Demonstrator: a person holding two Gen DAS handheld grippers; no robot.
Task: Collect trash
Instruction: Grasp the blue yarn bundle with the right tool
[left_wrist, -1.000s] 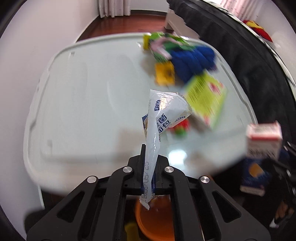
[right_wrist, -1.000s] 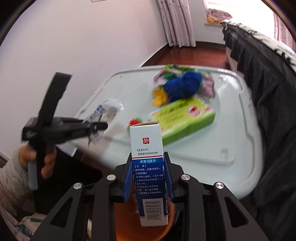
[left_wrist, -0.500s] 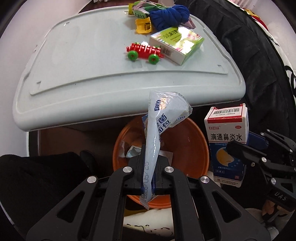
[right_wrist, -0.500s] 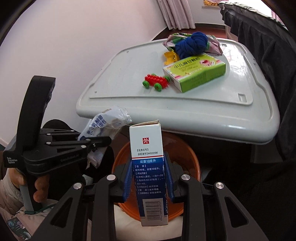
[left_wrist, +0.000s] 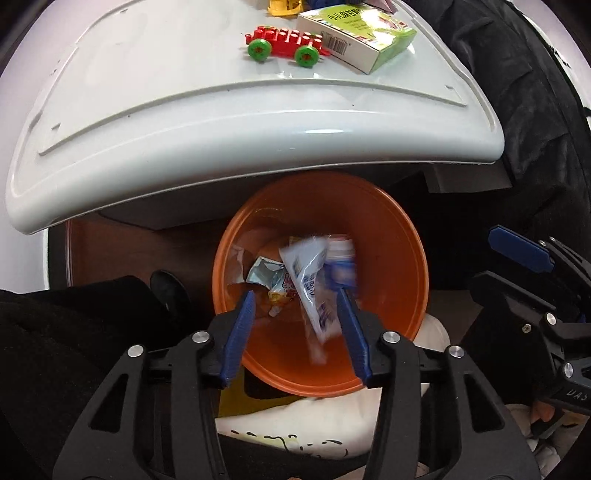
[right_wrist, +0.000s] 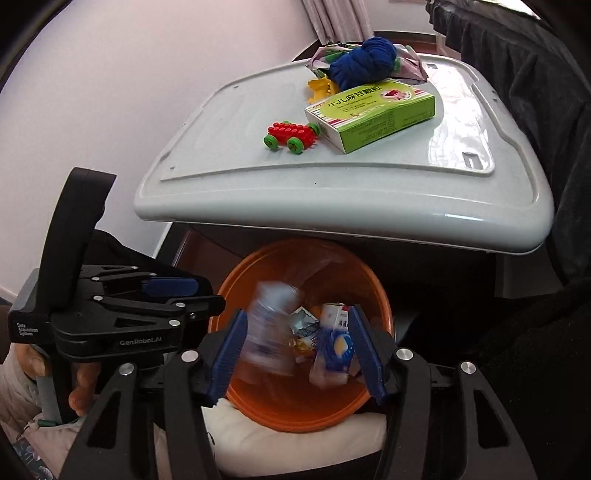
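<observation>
**Orange bin takes both pieces as the jaws part**

Left wrist view: the left gripper (left_wrist: 299, 332) points steeply down over the orange bin (left_wrist: 406, 254), its blue pads spreading apart and pressing on nothing. Between them, blurred and apparently falling, is the plastic wrapper (left_wrist: 310, 284), nearer the right-hand pad and touching neither as far as can be told. Beside it, just ahead of that pad, is a smeared white-and-blue shape that is probably the medicine box (left_wrist: 340, 266). Older scraps lie at the bin's bottom, ahead of the left-hand pad. As a judgement, the wrapper is thin, light, limp and slick, so it is best pinched at a gathered end. Far ahead of the jaws, on the grey lid (left_wrist: 184, 103), stand a red toy car (left_wrist: 284, 40) and a green carton (left_wrist: 362, 33).

Right wrist view: the right gripper (right_wrist: 303, 350) hangs over the same bin (right_wrist: 373, 291), its jaws opening with nothing pressed between them. The medicine box (right_wrist: 332, 347) is sharper here, tilted inside the bin close to the right-hand pad; it looks light and stiff, easily crushed at the corners, best taken across its flat faces. The wrapper (right_wrist: 266, 317) is only a pale blur by the left-hand pad. This view alone shows the left gripper (right_wrist: 199, 295) from the side and the hand (right_wrist: 79, 391) on its handle, plus blue yarn (right_wrist: 362, 62) and a yellow piece (right_wrist: 321, 88) beyond the carton. The other view alone reveals the bin's deeper contents clearly.
</observation>
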